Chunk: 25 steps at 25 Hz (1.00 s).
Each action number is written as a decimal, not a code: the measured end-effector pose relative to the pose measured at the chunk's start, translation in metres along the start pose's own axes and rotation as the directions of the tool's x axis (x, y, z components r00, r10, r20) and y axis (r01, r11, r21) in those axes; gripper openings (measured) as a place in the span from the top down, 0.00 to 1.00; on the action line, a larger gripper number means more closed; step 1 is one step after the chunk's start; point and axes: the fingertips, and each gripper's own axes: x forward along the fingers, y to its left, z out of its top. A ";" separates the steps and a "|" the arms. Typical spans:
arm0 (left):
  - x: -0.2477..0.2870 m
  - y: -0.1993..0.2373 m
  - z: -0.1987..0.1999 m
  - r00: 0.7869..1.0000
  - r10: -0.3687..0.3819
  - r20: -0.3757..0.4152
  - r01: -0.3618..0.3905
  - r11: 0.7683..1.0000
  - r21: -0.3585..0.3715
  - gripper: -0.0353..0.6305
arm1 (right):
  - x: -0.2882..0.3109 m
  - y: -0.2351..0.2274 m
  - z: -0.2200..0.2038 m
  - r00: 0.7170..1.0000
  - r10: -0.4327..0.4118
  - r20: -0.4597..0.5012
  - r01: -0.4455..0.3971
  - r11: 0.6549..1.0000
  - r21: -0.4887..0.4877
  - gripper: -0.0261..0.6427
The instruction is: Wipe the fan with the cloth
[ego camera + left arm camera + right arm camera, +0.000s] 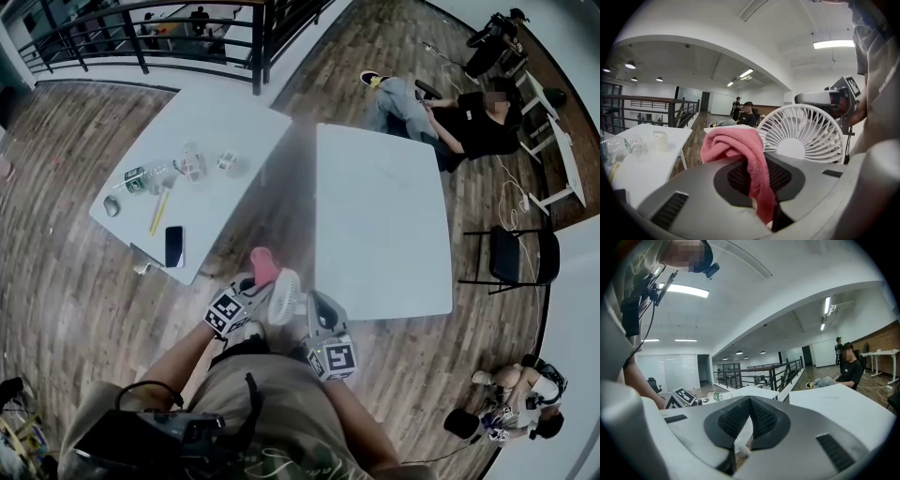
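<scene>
In the head view a small white fan is held in the air in front of my body, between the two grippers. My left gripper is shut on a pink cloth, which bunches up just left of the fan. In the left gripper view the cloth hangs from the left gripper, and the fan's round grille stands close behind it, apart from the cloth. My right gripper holds the fan from the right. Its jaws are shut on a thin white part of the fan.
Two white tables stand ahead: the left one carries a bottle, a phone and small items, the right one is bare. A black chair is at right. One person sits on the floor beyond, another at lower right.
</scene>
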 end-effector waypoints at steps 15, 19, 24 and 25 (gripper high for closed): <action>-0.024 -0.019 -0.030 1.000 -0.010 -0.028 0.009 1.000 -0.017 0.84 | 0.000 0.012 -0.006 1.000 0.016 -0.016 -0.016 1.000 -0.006 0.96; -0.043 -0.014 0.013 0.998 0.022 0.060 -0.024 0.999 0.025 0.84 | 0.000 0.011 -0.004 1.000 0.015 -0.008 -0.015 1.000 -0.003 0.96; -0.062 -0.037 0.071 0.986 -0.022 0.165 0.012 0.998 0.061 0.84 | 0.003 0.010 -0.005 1.000 0.012 -0.003 -0.012 1.000 0.003 0.96; -0.063 -0.044 0.078 0.985 -0.031 0.170 0.022 0.998 0.056 0.84 | 0.004 0.009 -0.005 1.000 0.011 -0.001 -0.011 1.000 0.007 0.96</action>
